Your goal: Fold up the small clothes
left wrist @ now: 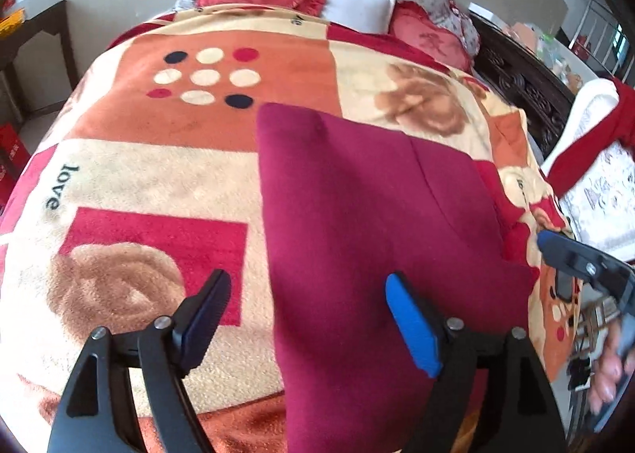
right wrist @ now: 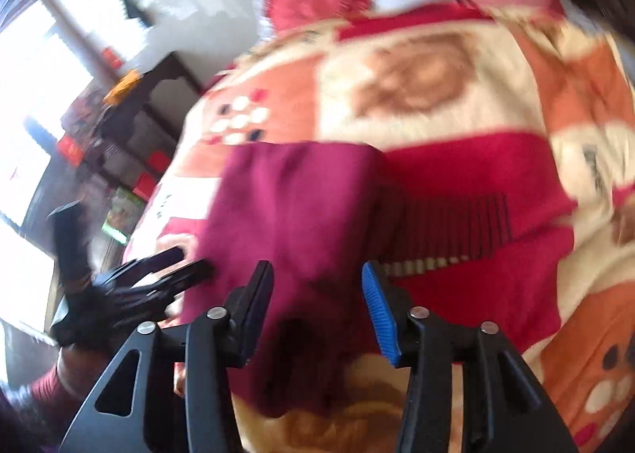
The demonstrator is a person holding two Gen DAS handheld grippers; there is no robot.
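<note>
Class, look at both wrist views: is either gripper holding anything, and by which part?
Nothing is held. The left gripper and right gripper are both open above the maroon garment.

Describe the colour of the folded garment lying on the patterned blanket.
Folded fleece garment: solid maroon, no print. Clearest in the left wrist view.

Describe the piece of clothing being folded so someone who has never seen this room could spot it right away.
A bed is covered by a plush patchwork blanket in cream, orange and red. Near its front edge, ahead of the open left gripper, lies the garment. It is one plain, deep magenta piece with no print, unlike the patterned blanket.
</note>
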